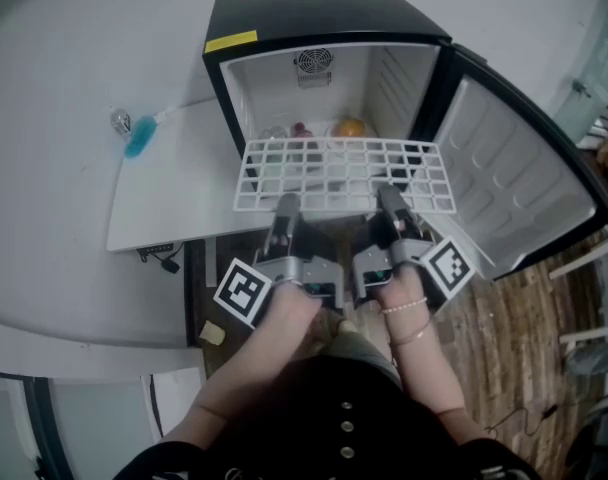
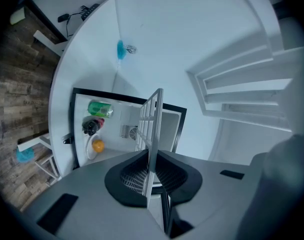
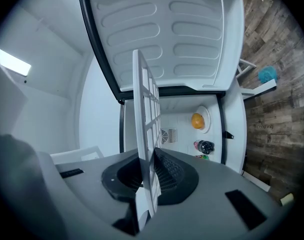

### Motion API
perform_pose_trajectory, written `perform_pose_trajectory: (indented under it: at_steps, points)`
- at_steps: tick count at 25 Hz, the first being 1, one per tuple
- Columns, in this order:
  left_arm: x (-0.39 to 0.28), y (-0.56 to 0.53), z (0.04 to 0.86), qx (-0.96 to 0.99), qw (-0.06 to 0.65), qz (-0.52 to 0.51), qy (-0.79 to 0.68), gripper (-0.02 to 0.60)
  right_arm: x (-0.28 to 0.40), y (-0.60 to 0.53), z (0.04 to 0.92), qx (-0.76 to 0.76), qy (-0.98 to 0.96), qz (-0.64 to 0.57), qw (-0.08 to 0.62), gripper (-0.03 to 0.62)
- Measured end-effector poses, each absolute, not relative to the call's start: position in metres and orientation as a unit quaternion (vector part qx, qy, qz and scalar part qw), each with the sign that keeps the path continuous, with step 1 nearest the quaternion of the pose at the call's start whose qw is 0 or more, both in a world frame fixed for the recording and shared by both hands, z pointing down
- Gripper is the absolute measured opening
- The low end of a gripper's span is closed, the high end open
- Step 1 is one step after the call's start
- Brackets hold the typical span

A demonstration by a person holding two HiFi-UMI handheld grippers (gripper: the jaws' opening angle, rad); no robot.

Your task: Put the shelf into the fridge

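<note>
We found the left gripper (image 1: 284,210) and right gripper (image 1: 390,200) each clamped on the near edge of the shelf (image 1: 342,173). It lay level, long axis crosswise, directly ahead at the open fridge (image 1: 314,13) mouth.

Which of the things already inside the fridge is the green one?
The can, farthest from the orange fruit; the bottle between them is dark.

- fridge (image 1: 324,13) mouth is wide open, door (image 1: 524,188) hangs clear off to the right
- orange (image 1: 350,127), bottle (image 2: 91,126) and can (image 2: 99,109) crowd the floor inside; upper cavity's free
</note>
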State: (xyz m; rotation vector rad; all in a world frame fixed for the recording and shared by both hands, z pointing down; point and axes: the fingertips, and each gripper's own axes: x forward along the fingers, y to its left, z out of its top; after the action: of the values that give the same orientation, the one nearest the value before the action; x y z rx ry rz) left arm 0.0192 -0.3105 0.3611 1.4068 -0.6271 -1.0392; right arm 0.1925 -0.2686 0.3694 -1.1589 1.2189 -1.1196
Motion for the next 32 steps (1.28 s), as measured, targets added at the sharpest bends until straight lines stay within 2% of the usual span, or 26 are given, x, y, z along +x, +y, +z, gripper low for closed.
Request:
perform_pose_trajectory:
  at_steps: [12, 32]
  points:
    - [0.014, -0.310, 0.362, 0.591, 0.590, -0.475, -0.276, 0.032, 0.190, -0.281, 0.366, -0.469, 0.538, -0.485, 0.506, 0.035]
    - [0.052, -0.377, 0.358, 0.582, 0.558, -0.506, -0.308, 0.032, 0.231, -0.370, 0.371, -0.433, 0.557, -0.518, 0.483, 0.035]
